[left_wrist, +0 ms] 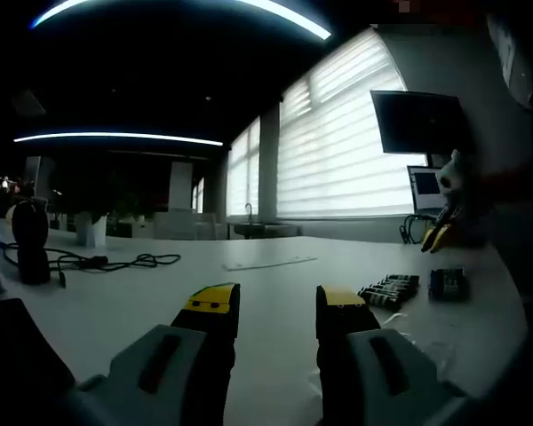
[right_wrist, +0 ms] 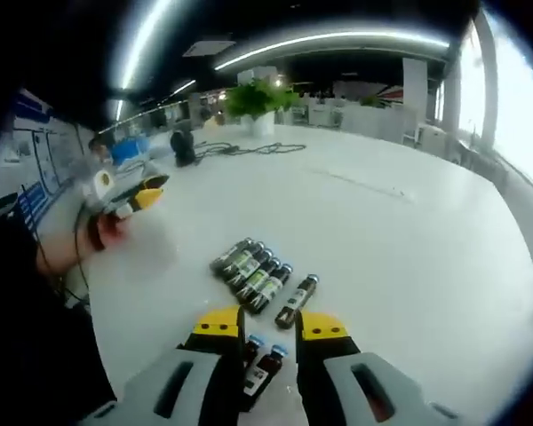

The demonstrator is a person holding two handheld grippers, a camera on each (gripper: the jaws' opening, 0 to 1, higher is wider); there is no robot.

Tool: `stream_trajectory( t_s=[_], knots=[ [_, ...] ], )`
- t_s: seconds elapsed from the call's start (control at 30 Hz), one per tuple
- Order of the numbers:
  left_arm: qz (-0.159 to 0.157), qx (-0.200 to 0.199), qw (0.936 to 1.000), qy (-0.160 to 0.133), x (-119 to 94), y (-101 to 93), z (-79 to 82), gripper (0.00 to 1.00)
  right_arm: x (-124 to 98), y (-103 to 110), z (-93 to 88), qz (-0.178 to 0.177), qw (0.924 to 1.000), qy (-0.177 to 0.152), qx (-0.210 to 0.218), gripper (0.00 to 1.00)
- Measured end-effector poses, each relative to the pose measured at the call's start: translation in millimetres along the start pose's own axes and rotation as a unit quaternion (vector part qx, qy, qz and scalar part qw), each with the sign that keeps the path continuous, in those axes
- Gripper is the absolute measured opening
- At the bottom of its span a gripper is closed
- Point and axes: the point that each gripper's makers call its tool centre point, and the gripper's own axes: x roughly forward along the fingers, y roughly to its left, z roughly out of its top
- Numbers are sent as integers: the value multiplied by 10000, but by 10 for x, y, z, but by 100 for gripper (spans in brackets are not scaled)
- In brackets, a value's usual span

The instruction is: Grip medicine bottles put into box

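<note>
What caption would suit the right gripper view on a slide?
Right gripper poised over two small bottles between its open jaws, a row of medicine bottles lying ahead on the white table.

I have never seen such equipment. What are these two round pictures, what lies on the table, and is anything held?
A person holds a two-jaw gripper in each hand, with a fisheye camera on each.

In the left gripper view, the left gripper is open and empty above the white table.

In the right gripper view, the right gripper is open, with small bottles lying between its jaws, not clamped. A row of bottles and a single bottle lie ahead. No box is visible.
</note>
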Motion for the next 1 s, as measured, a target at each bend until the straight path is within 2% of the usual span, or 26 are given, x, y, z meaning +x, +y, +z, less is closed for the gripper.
stream_trajectory(
  t_s=[0.1,0.2,0.3,0.33,0.43,0.5,0.67,0.8,1.0],
  knots=[
    [5,2,10000,-2,-1,-3,5,27,-33,48,-13,-255,9986,-358,289,15],
    [12,-4,10000,-11,-1,-9,15,27,-41,102,-143,-394,9978,-318,433,15],
    [-11,0,10000,1,1,-21,12,27,-60,91,-251,-723,9955,-339,519,15],
    [-15,6,10000,6,2,-21,10,27,-76,62,-257,-901,9936,-430,535,15],
    [-17,5,10000,4,0,-19,8,27,-116,55,-278,-1116,9905,-553,576,13],
    [-23,-1,10000,3,1,-26,12,27,-140,39,-321,-1291,9883,-538,607,12],
    [-82,13,10000,40,8,-51,0,27,-172,88,-410,-1287,9868,-559,808,11],
    [-78,39,9999,57,9,-60,-1,27,-206,54,-445,-1396,9832,-595,1014,4],
    [-48,65,9999,65,9,-56,3,27,-178,90,-522,-1406,9841,-506,963,4]
  ],
)
